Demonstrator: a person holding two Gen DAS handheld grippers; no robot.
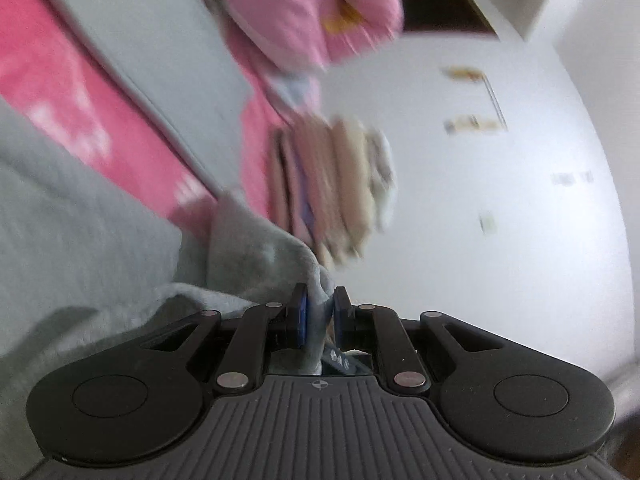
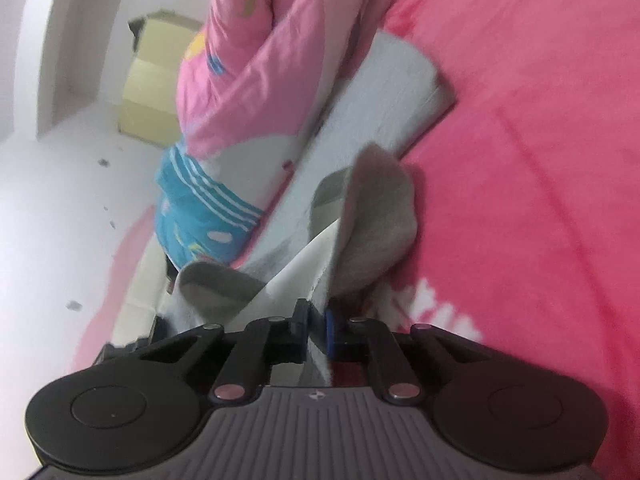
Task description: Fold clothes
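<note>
A light grey garment [image 1: 80,208] lies over a pink bedsheet [image 1: 76,92] and fills the left of the left wrist view. My left gripper [image 1: 319,312] is shut on a bunched edge of it, and the cloth rises between the blue pads. In the right wrist view the same grey garment [image 2: 372,104] stretches away across the bed, with a fold [image 2: 376,208] lifted toward me. My right gripper [image 2: 318,326] is shut on a thin taut edge of that cloth. Both views are blurred.
A rolled pink quilt [image 2: 256,60] with a blue striped part [image 2: 200,204] lies along the bed's far side. A stack of folded clothes [image 1: 340,184] sits past the left gripper. White walls [image 1: 500,200] and a yellow cabinet [image 2: 156,80] stand beyond the pink bedsheet [image 2: 540,160].
</note>
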